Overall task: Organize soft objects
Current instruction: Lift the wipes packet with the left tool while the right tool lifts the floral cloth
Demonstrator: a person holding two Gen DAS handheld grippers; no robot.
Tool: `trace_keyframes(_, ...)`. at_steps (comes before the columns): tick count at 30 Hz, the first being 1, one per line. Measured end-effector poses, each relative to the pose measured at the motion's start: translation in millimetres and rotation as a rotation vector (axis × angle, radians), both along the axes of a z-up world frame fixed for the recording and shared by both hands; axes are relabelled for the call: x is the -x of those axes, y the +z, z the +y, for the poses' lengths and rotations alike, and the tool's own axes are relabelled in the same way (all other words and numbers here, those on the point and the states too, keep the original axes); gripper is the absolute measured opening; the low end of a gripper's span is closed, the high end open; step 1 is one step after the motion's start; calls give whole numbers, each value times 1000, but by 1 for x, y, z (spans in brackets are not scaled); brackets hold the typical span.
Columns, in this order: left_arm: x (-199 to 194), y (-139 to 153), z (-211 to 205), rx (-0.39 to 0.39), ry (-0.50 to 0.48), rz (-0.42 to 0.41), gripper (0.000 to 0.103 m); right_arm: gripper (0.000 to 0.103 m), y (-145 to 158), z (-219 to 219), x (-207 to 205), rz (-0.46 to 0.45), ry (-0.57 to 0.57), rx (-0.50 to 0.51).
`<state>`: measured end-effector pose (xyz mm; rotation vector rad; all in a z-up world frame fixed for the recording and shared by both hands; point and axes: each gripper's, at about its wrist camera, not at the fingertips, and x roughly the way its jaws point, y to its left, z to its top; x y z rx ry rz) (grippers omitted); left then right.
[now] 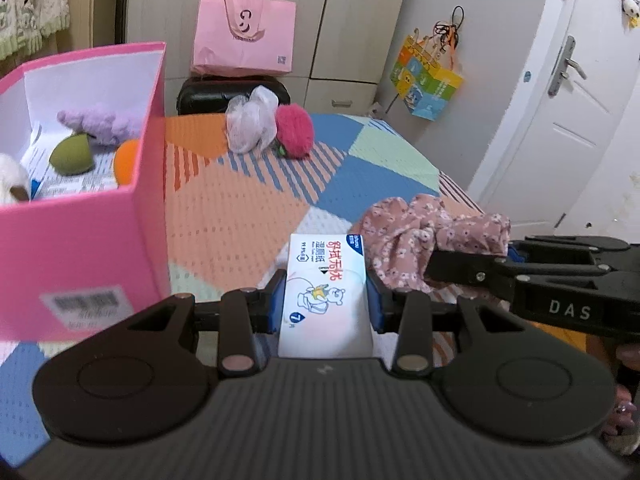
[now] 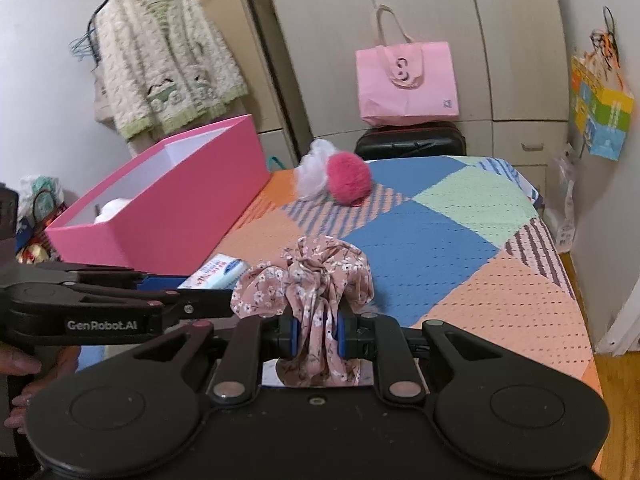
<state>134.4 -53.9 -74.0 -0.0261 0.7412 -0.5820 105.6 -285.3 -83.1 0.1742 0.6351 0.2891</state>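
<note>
My left gripper [image 1: 325, 304] is shut on a white wet-wipe pack [image 1: 326, 280] with a bear drawing, held above the patchwork bed. My right gripper [image 2: 315, 336] is shut on a pink floral scrunchie [image 2: 308, 280], which also shows at the right of the left wrist view [image 1: 420, 240]. The pink box [image 1: 80, 248] stands open at the left and holds a purple plush [image 1: 96, 120], a green soft piece [image 1: 74, 154], an orange one [image 1: 126, 160] and a white one [image 1: 12, 178]. A white mesh puff [image 1: 250, 120] and a pink pompom [image 1: 294, 130] lie at the bed's far end.
The patchwork bedspread [image 2: 460, 240] covers the bed. A pink tote bag [image 2: 408, 80] sits on a black case [image 2: 410, 140] past the bed's end, before wardrobe doors. A colourful bag [image 1: 428, 76] hangs at the right near a white door [image 1: 560, 112]. A knitted cardigan [image 2: 160, 60] hangs at the left.
</note>
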Motion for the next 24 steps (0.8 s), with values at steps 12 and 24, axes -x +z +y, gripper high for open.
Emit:
trace_keyframes(12,31,11,59,-8,-85,107,39,20,15,30,27,17,196,-83)
trace_keyframes(24,51,62,119,21,5,-19,39,20,55,88,18,-39,380,-65)
